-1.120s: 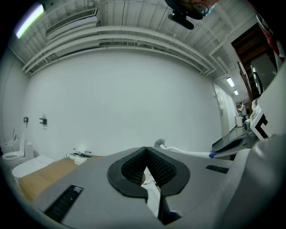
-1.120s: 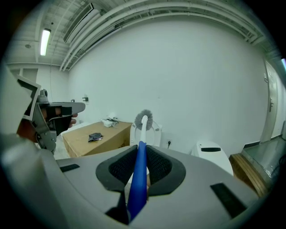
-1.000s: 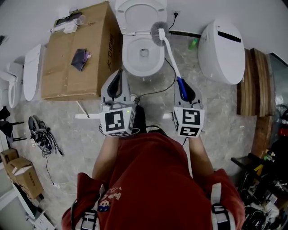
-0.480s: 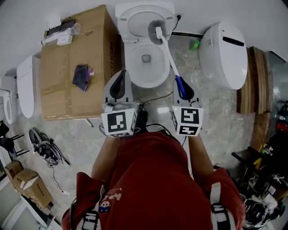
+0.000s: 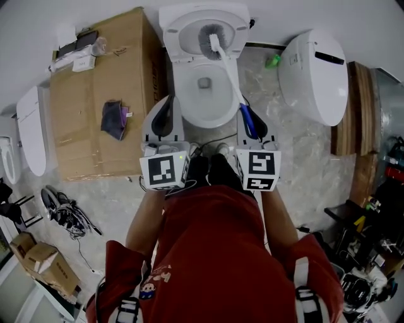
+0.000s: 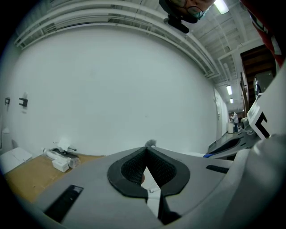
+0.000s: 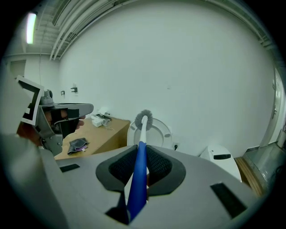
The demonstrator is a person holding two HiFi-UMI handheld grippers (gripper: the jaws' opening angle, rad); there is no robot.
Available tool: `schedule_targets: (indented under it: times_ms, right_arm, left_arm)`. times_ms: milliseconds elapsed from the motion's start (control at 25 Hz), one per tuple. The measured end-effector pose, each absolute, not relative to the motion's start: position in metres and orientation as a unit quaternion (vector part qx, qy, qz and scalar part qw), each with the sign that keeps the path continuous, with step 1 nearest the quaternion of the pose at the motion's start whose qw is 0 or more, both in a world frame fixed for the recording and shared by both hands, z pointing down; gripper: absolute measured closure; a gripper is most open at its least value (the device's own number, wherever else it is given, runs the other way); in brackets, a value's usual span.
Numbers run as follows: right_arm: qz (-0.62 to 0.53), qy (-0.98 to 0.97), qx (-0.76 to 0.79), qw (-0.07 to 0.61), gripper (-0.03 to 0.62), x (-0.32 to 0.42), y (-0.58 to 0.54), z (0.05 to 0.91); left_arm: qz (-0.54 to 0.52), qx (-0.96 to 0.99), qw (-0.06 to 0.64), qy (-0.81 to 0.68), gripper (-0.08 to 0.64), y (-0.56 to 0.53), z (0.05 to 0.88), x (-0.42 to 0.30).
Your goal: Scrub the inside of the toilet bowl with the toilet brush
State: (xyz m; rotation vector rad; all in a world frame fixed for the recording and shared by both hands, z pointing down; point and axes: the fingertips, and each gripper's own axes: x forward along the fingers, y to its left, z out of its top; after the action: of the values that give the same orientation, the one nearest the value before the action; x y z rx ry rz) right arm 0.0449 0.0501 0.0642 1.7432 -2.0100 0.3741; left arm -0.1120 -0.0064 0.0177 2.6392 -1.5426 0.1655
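The white toilet [image 5: 203, 94] stands at the top centre of the head view with its lid [image 5: 205, 19] raised. A toilet brush runs from its blue handle [image 5: 247, 120] up a white shaft to a grey bristle head [image 5: 207, 39], which hangs over the back of the bowl in front of the lid. My right gripper [image 5: 252, 129] is shut on the blue handle [image 7: 138, 179], and the brush head [image 7: 143, 119] shows ahead of the lid [image 7: 156, 132]. My left gripper [image 5: 163, 120] is shut on nothing, just left of the bowl's front rim. Its pads [image 6: 134, 167] meet at the tips.
A large cardboard box [image 5: 95, 94] with a dark cloth [image 5: 113, 118] on it stands against the toilet's left side. Another white toilet body [image 5: 314, 72] lies to the right, with wooden boards [image 5: 360, 126] beyond. A black cable [image 5: 221, 135] runs across the floor by the toilet's base.
The brush head has swung left, from the bowl's right rim to the back of the bowl before the lid. Both grippers and the person have come closer to the toilet.
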Motion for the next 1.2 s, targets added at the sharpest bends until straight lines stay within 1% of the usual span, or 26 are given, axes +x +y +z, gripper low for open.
schedule_targets:
  times_ms: [280, 400, 560, 720, 880, 960, 1080, 1200]
  right_arm:
    - [0.156, -0.741, 0.602, 0.251, 0.529, 0.062, 0.05, 0.096]
    - [0.169, -0.745, 0.586, 0.27, 0.529, 0.068, 0.052, 0.123]
    - [0.179, -0.744, 0.57, 0.299, 0.529, 0.073, 0.053, 0.172]
    - [0.183, -0.741, 0.552, 0.336, 0.529, 0.073, 0.046, 0.235]
    - [0.189, -0.738, 0.537, 0.363, 0.529, 0.072, 0.037, 0.303]
    - [0.192, -0.735, 0.535, 0.37, 0.529, 0.073, 0.032, 0.335]
    - [0.2, -0.727, 0.538, 0.377, 0.529, 0.074, 0.026, 0.38]
    - [0.208, -0.718, 0.54, 0.388, 0.529, 0.074, 0.023, 0.424]
  left_arm:
    - [0.07, 0.848, 0.041, -0.524, 0.548, -0.013, 0.037, -0.099]
    - [0.081, 0.849, 0.033, -0.52, 0.548, -0.016, 0.058, -0.093]
    - [0.058, 0.846, 0.045, -0.528, 0.548, -0.022, 0.089, -0.088]
    - [0.067, 0.839, 0.045, -0.539, 0.548, -0.031, 0.147, -0.088]
    - [0.082, 0.838, 0.06, -0.536, 0.548, -0.038, 0.213, -0.082]
    - [0.092, 0.84, 0.062, -0.532, 0.548, -0.038, 0.245, -0.081]
    - [0.128, 0.854, 0.045, -0.501, 0.548, -0.037, 0.301, -0.072]
    - [0.137, 0.857, 0.057, -0.493, 0.548, -0.042, 0.35, -0.07]
